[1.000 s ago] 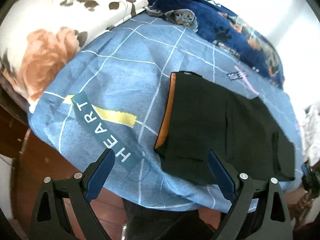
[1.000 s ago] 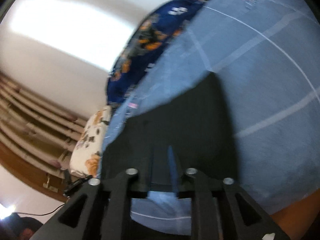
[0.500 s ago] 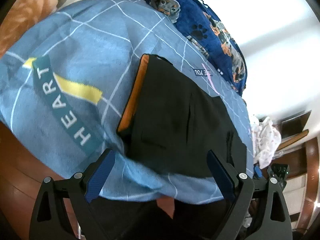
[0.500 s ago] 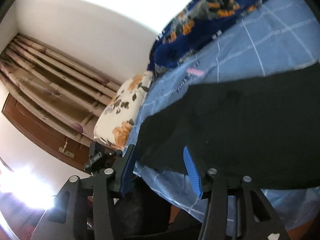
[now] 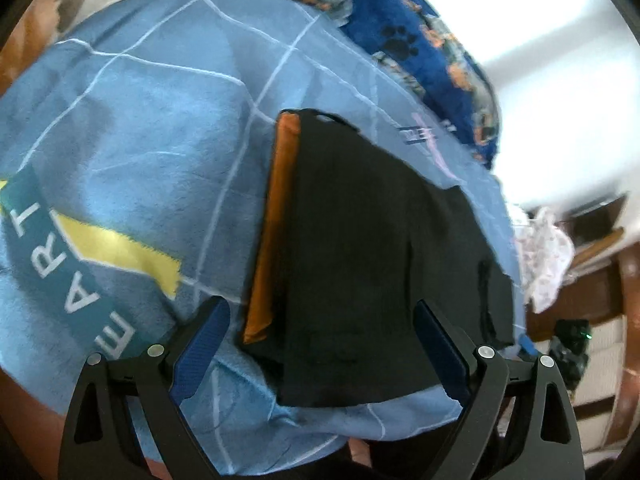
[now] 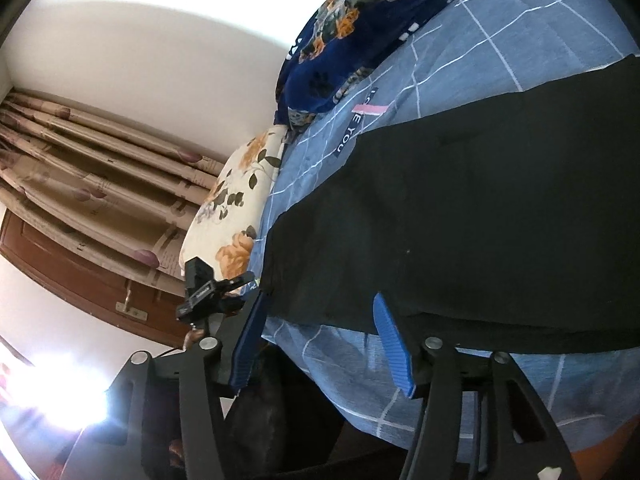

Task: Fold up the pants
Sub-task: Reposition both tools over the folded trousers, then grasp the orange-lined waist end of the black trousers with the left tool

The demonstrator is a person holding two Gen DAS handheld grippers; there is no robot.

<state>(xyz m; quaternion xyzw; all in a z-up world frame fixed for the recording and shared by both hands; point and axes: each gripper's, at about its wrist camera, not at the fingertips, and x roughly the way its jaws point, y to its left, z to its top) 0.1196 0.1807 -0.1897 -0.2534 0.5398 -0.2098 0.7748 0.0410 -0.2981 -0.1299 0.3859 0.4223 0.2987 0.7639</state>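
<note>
Two wrist views logged, left first. From the left wrist we see the black pants [image 5: 360, 248] lying folded flat on the blue checked bedsheet [image 5: 152, 128], near its front edge. An orange strip [image 5: 276, 232] runs along the pants' left edge. The left gripper [image 5: 320, 344] hangs just above the near edge of the pants, its jaws spread wide and holding nothing; the blue pads [image 5: 200, 348] sit either side of the garment's near corner, and we cannot tell if they touch the cloth. A teal printed band [image 5: 36, 240] with white letters and a yellow patch [image 5: 120, 252] crosses the sheet to the left. A dark blue blanket with dog and paw prints [image 5: 420, 40] lies along the far side of the bed. A pale patterned cloth [image 5: 544, 256] sits off the bed at right, in front of brown wooden furniture [image 5: 600, 288].

From the right wrist we see the same pants [image 6: 480, 220] filling the right half of the frame, flat on the sheet [image 6: 500, 40]. The right gripper [image 6: 320, 340] is at the pants' near corner with jaws open at a moderate width, nothing between them. We note the left gripper [image 6: 212, 292] beyond it, in front of a floral pillow [image 6: 236, 216]. Beige curtains [image 6: 80, 168] hang behind, and the blue blanket [image 6: 360, 12] lies at top.
</note>
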